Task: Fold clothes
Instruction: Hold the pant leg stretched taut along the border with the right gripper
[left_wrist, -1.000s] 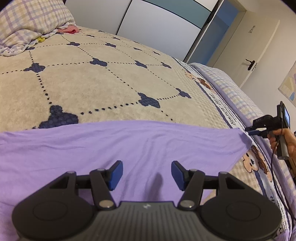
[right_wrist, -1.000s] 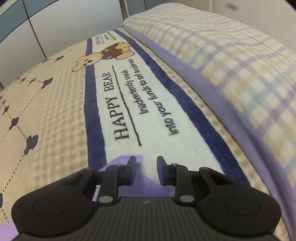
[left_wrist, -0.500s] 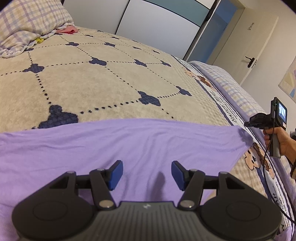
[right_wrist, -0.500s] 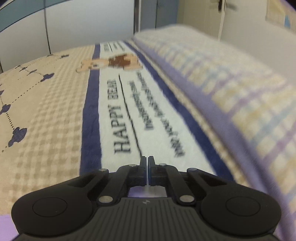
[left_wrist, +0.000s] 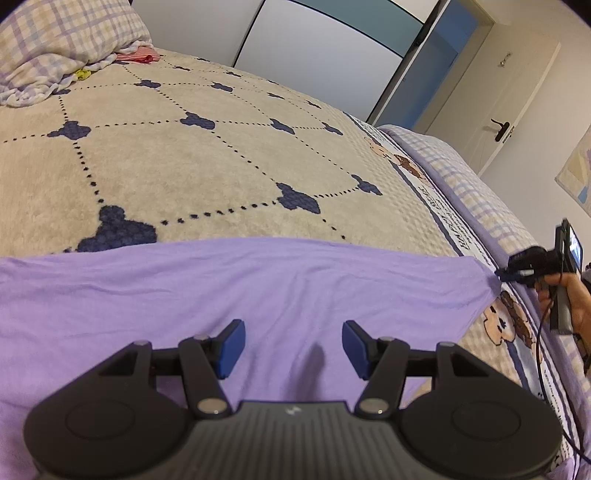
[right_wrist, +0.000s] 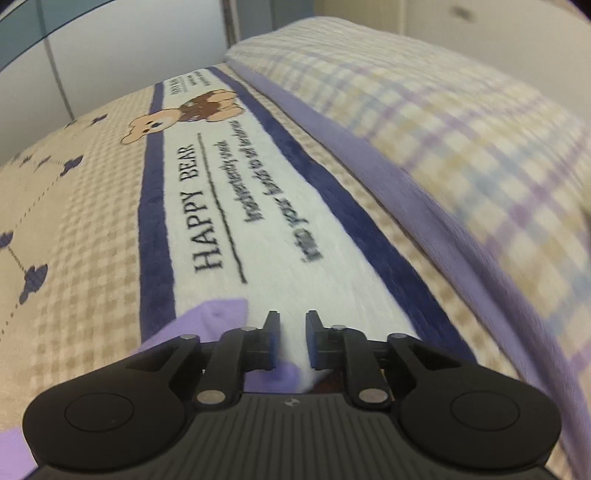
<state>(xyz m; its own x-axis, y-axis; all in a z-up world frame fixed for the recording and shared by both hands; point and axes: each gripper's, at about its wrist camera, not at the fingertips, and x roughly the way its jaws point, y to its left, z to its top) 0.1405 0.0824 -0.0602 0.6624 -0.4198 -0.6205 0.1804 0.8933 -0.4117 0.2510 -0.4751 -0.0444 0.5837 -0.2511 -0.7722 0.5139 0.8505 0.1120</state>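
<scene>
Whereas half a second ago its jaws met, the right gripper (right_wrist: 291, 338) is opening, empty, beside the purple cotton garment (left_wrist: 258, 295) corner. Left gripper (left_wrist: 291, 347) stays wide open above it. Garment lies on the beige bear-print blanket (left_wrist: 221, 166); checked pillow (left_wrist: 55, 44) and door (left_wrist: 517, 92) beyond. Far checked bedding is blurred.

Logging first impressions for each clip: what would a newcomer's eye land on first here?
The purple garment spread flat across the near part of the bed, with the left gripper open above it. Next, the right gripper at the garment's far right corner, jaws opening with nothing between them, over the blanket's HAPPY BEAR strip.
</scene>
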